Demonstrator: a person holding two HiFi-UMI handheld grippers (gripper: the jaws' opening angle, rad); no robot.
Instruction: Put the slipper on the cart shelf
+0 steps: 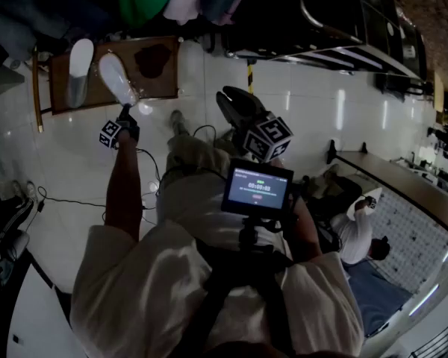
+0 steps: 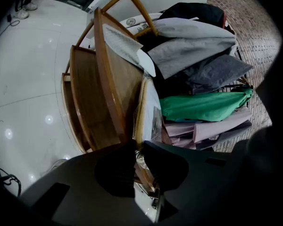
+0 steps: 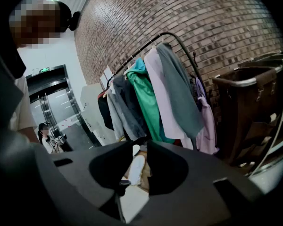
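While the left gripper (image 1: pixel 127 104) is shut on a white slipper (image 1: pixel 116 77), it is held over the wooden shelf (image 1: pixel 160 77) | second slipper (image 1: pixel 78 69) is laid on that shelf | right gripper (image 3: pixel 140 161): jaws are spread, empty

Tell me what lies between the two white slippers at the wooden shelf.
Only a bare strip of the wooden shelf separates the resting slipper from the held slipper, which is gripped by the left tongs. The head view shows it.

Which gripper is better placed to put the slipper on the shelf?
Left: the left gripper holds the slipper right at the wooden shelf; the right gripper is open, empty, farther back.
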